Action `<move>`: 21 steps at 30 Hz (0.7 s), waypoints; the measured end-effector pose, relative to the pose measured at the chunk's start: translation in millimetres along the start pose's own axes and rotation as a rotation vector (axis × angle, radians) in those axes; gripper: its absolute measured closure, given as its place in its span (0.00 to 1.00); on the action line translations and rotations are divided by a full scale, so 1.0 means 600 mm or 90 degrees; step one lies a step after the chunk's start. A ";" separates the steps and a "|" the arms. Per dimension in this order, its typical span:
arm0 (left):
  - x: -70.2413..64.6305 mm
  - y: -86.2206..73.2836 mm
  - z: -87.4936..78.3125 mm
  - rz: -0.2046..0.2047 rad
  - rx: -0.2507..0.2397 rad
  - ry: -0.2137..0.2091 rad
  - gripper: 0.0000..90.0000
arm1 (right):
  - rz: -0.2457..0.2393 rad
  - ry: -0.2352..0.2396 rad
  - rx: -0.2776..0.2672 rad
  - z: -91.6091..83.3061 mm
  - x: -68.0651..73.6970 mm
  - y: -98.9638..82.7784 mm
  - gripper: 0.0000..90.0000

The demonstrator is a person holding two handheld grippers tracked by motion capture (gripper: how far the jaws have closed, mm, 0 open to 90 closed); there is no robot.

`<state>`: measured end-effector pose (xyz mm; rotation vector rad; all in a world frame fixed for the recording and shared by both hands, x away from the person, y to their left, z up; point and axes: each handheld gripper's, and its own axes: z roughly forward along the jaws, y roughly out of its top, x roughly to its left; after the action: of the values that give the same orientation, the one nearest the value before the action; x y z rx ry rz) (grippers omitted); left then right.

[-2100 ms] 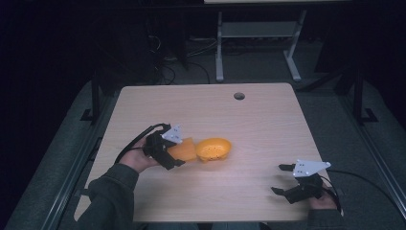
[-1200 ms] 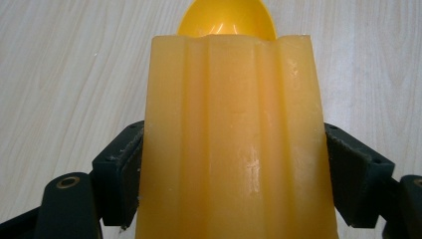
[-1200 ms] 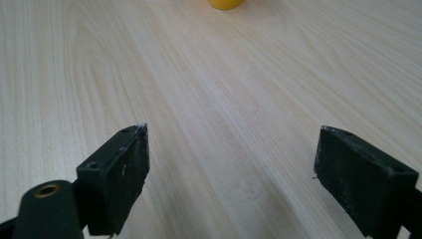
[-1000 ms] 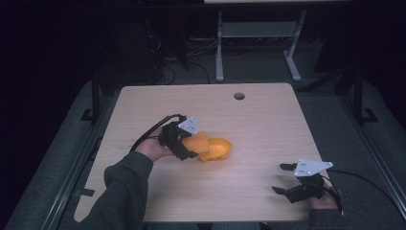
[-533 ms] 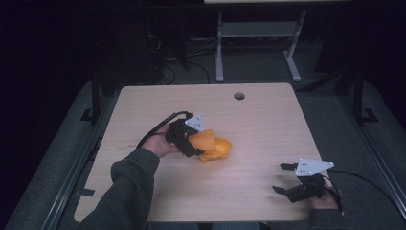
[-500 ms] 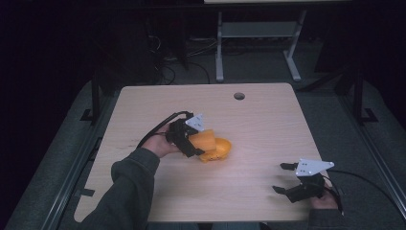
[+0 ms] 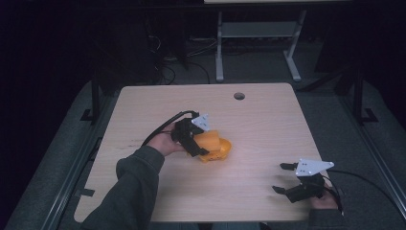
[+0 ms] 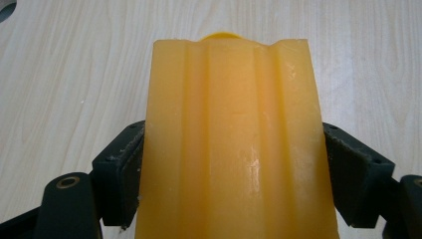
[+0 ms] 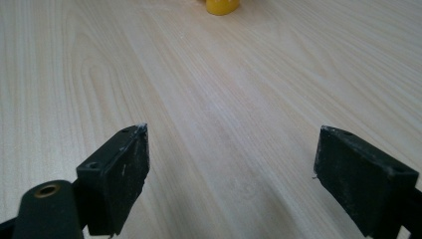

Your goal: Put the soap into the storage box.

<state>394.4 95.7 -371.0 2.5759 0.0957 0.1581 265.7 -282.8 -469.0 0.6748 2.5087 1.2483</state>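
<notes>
The left gripper (image 7: pixel 198 143) pinches a ridged, waxy-looking orange block (image 8: pixel 231 144) mid-table, probably stiff yet slippery, best held across its flat sides; the right gripper (image 7: pixel 293 178) rests spread

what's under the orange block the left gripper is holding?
In the left gripper view, bare wooden table surrounds the orange block, clamped by the left gripper. A rounded yellow edge peeks past its far end; the rest is covered.
</notes>
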 end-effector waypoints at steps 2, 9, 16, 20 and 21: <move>0.002 0.003 0.002 0.002 0.001 0.000 0.23 | 0.000 0.001 0.001 0.000 0.000 0.000 0.15; 0.005 0.012 0.014 0.008 0.000 -0.013 0.23 | 0.001 0.000 -0.001 0.000 0.000 0.000 0.15; 0.007 0.027 0.026 0.024 0.001 -0.030 0.23 | 0.002 0.001 0.001 0.001 0.000 0.000 0.15; 0.009 0.032 0.034 0.028 0.005 -0.040 0.23 | 0.003 0.001 0.002 0.001 0.000 0.000 0.15; 0.010 0.032 0.036 0.027 0.006 -0.042 0.23 | 0.002 0.001 0.001 0.001 0.000 0.000 0.15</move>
<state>403.6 68.8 -378.6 2.5913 0.0180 0.0886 266.2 -282.7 -469.4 0.6792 2.5115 1.2484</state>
